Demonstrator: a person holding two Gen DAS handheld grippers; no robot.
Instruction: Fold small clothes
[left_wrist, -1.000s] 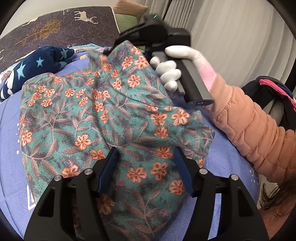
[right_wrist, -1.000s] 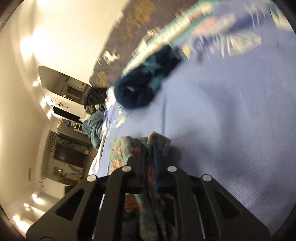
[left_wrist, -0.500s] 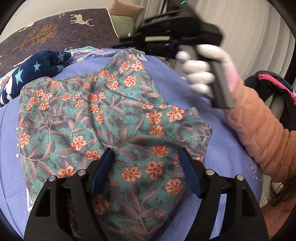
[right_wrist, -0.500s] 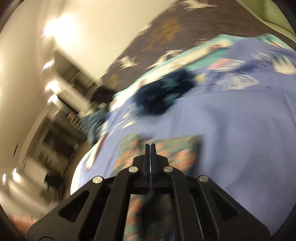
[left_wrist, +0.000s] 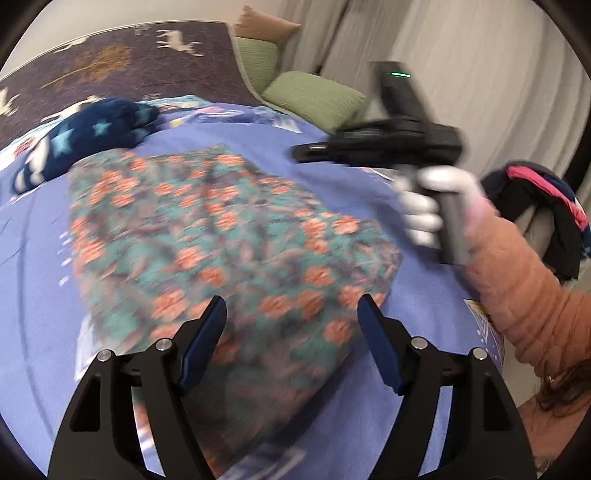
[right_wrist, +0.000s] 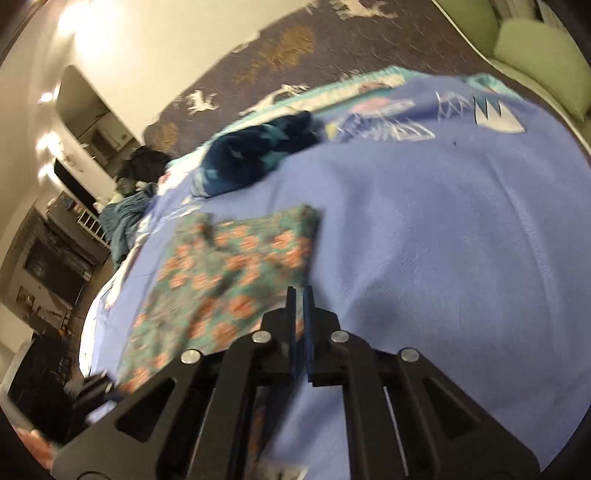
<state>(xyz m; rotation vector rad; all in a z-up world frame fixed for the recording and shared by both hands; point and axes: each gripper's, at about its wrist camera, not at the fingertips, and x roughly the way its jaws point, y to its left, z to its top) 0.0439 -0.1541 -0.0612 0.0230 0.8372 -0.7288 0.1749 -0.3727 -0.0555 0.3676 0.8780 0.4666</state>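
Observation:
A teal garment with orange flowers (left_wrist: 229, 236) lies folded and flat on the blue blanket (left_wrist: 33, 266). My left gripper (left_wrist: 291, 321) hovers open over its near edge, its blue pads clear of the cloth. My right gripper (left_wrist: 299, 151), held by a white-gloved hand (left_wrist: 428, 206), hangs above the blanket beyond the garment's far right corner. In the right wrist view the right gripper (right_wrist: 300, 295) shows only a thin slit between its jaws, which are opening, with nothing between them. There the garment (right_wrist: 229, 266) lies just left of the fingertips.
A navy star-print garment (left_wrist: 92, 140) is bunched at the blanket's far left, also in the right wrist view (right_wrist: 258, 155). Green cushions (left_wrist: 314, 99) and curtains lie behind. A dark pile of clothes (left_wrist: 546, 214) sits at the right, past the orange sleeve (left_wrist: 517, 280).
The right gripper let go of the garment's far corner, which dropped flat, and swung up and to the right, empty. The left gripper drew back slightly from the cloth.

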